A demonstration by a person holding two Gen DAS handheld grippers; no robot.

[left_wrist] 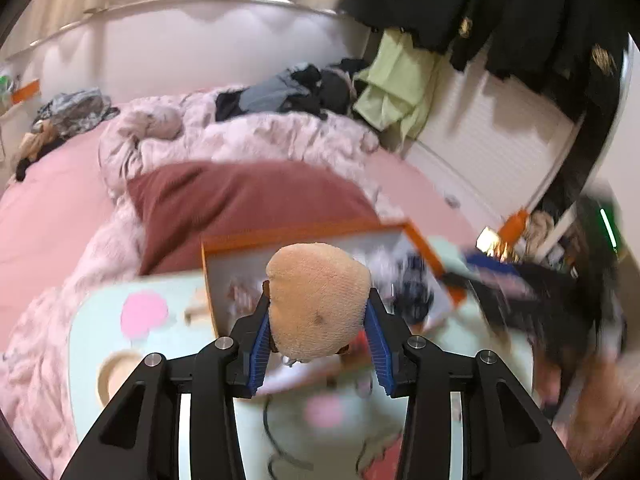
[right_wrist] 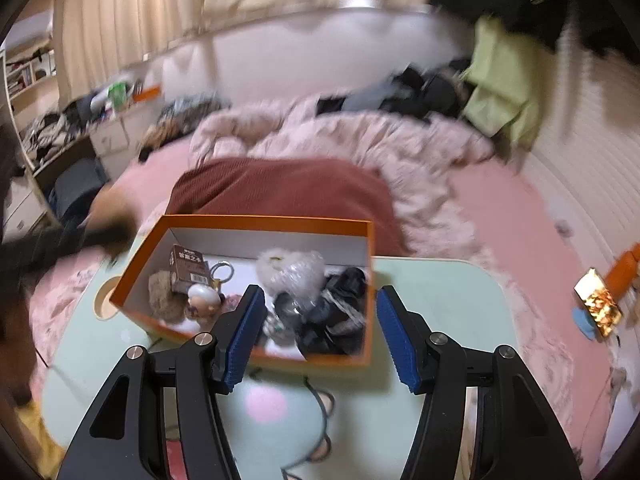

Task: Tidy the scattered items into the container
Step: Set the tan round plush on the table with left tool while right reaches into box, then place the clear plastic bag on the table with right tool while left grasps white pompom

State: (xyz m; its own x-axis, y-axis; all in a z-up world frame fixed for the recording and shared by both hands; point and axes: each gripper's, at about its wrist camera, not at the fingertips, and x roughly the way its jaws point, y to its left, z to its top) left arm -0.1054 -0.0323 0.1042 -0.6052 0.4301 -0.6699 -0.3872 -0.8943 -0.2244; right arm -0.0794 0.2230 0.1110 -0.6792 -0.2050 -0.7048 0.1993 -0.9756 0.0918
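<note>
Plush toy [left_wrist: 318,300] btwn left gripper [left_wrist: 318,344] jaws

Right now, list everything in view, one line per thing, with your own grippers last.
plush toy: 1, peach-tan, clamped between the left gripper's fingers above the box
cardboard box: 1, orange outside, white inside, open, on the lap table
small carton: 1, brown, inside the box at left
keyring: 1, metal, inside the box
fluffy heart: 1, white, inside the box at centre
dark bundle: 1, black, inside the box at right
lap table: 1, pale green, on the bed
pillow: 1, dark red, behind the box
duvet: 1, pale pink, rumpled on the bed
green cloth: 1, lime, hanging at right
left gripper: shut on the plush toy
right gripper: open, empty
</note>
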